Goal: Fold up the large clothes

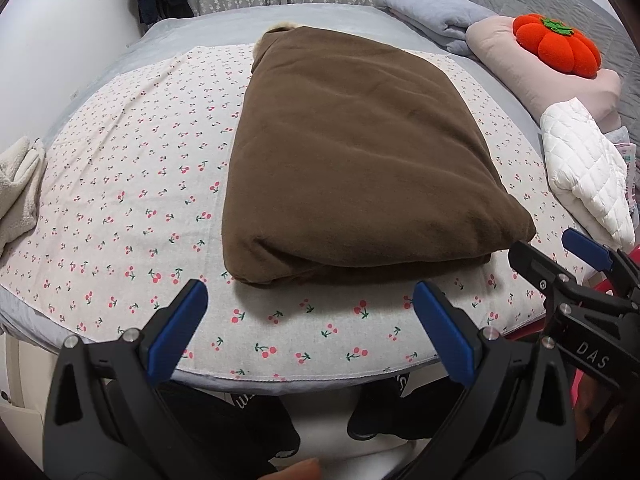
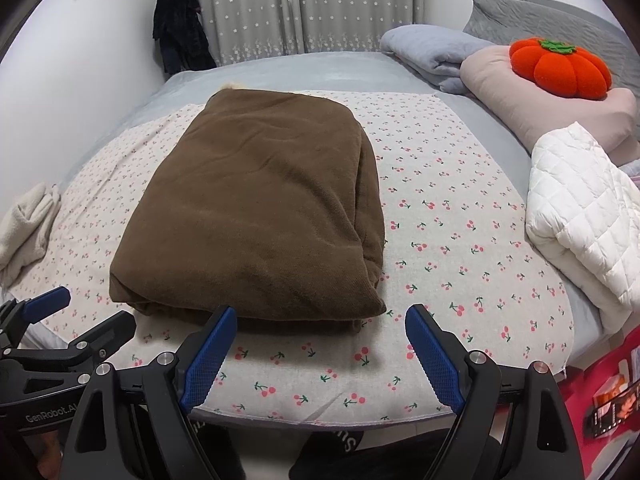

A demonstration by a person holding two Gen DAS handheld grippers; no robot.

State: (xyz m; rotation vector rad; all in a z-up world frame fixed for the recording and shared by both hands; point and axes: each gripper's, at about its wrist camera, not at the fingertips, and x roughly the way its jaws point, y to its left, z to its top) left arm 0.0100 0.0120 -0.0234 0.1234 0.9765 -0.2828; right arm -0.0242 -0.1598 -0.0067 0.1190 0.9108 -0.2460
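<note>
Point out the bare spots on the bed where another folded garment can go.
Free: cherry-print sheet between brown folded garment and white quilted jacket; also between it and cream fleece. Crowded: the pillows and pumpkin cushion.

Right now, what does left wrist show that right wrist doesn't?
Left wrist only: the left gripper seen head-on, jaws open and empty, and a fur-trimmed edge at the garment's far end. Right wrist only: the right gripper head-on, open, plus a red box at the bed's edge. Both: folded brown garment, cherry-print sheet, white quilted jacket, pumpkin cushion.
</note>
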